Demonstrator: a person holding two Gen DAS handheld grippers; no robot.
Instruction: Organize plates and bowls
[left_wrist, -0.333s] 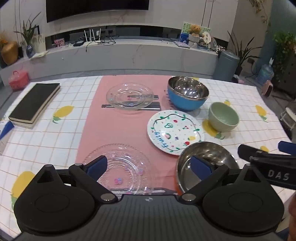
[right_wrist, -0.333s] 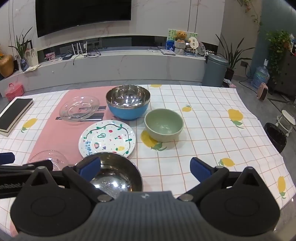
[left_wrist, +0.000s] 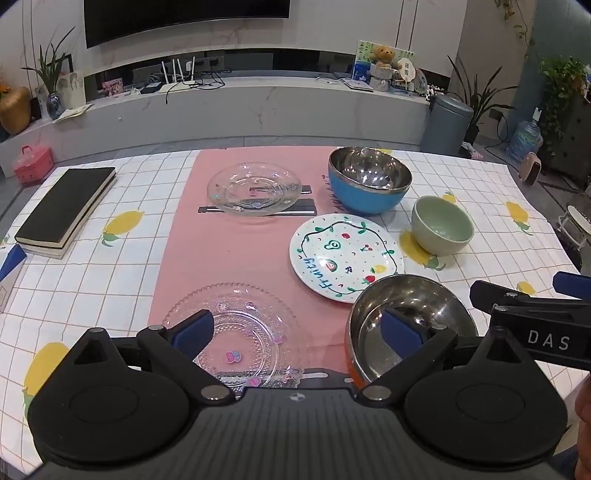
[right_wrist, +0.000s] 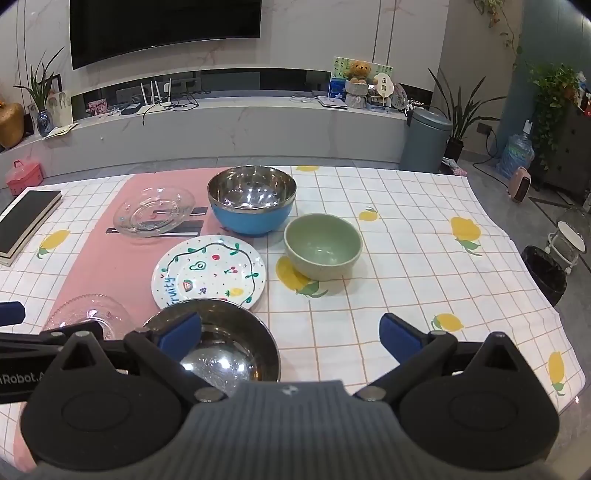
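Biggest first: the blue steel bowl (right_wrist: 252, 201) sits at the far side of the table w/ its foot on the pink runner's (left_wrist: 229, 258) edge, just behind the painted fruit plate (right_wrist: 208, 271); prob. light for its size, stiff, polished inside so slick, best pinched over the rim wall. Next, the near steel bowl w/ orange outside (left_wrist: 410, 314) sits at the front edge, its rim overlapping the fruit plate's near edge; same handling, rim pinch, likely to ring and slide if nudged. The fruit plate looks ceramic: heavier, brittle, glazed, flat to the cloth, so the lip needs a low-angle bite. Near glass plate (left_wrist: 236, 332) w/ beaded rim lies front-left on the runner, the far glass plate (left_wrist: 255, 188) lies at the back, resting on dark flat strips; both clear, fragile, slippery, thin edges, gentle squeeze only. Smallest, the green bowl (right_wrist: 322, 245) stands alone on the checked lemon cloth (right_wrist: 424, 258), right of the fruit plate, apart from it; matte, thick wall, prob. easiest grip at the rim. Left gripper (left_wrist: 297, 328) hovers over the near glass plate and orange bowl, jaws spread wide, nothing in them. Right gripper (right_wrist: 290, 334) likewise spread wide and empty, above bare cloth beside the near steel bowl.
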